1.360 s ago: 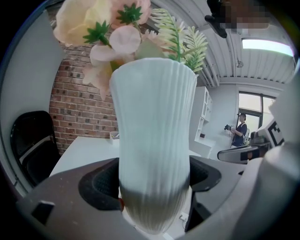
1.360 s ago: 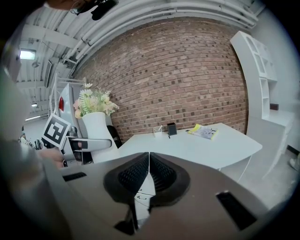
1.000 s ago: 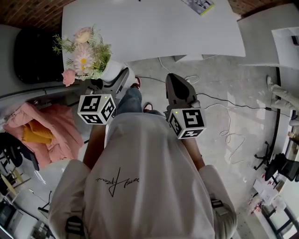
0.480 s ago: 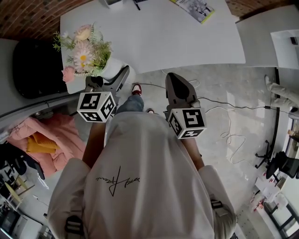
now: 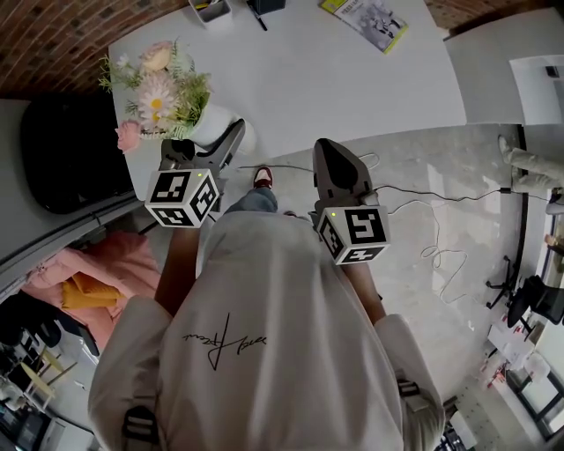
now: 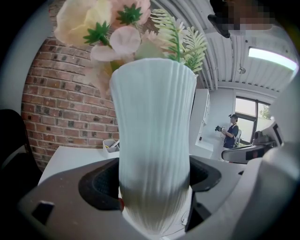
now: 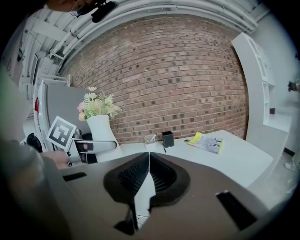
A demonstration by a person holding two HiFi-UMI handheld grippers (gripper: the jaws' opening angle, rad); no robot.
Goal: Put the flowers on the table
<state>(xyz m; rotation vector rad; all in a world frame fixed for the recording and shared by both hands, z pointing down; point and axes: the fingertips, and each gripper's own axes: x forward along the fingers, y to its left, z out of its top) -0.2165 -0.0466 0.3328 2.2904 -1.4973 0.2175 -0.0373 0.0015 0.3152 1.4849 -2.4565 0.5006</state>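
A white ribbed vase (image 6: 152, 140) of pink and cream flowers (image 5: 157, 92) is clamped upright between the jaws of my left gripper (image 5: 231, 141). In the head view the vase (image 5: 214, 128) hangs at the near left corner of the white table (image 5: 300, 66); the bouquet overlaps the table's left end. The right gripper view shows the same vase (image 7: 101, 130) at the left, in front of the brick wall. My right gripper (image 5: 333, 167) is shut with nothing in it, over the floor just short of the table's near edge; its pads (image 7: 148, 176) meet.
On the table's far side lie a yellow-edged magazine (image 5: 370, 16), a black box (image 7: 168, 139) and a small white pen tray (image 7: 150, 139). A black chair (image 5: 66, 150) stands left of the table. Cables (image 5: 423, 220) run over the grey floor. A person (image 6: 230, 135) stands far off by a window.
I have stepped forward: the table has slid nearer and lower in the head view, and the vase in my left gripper has come over the table's corner. Both grippers keep their states.
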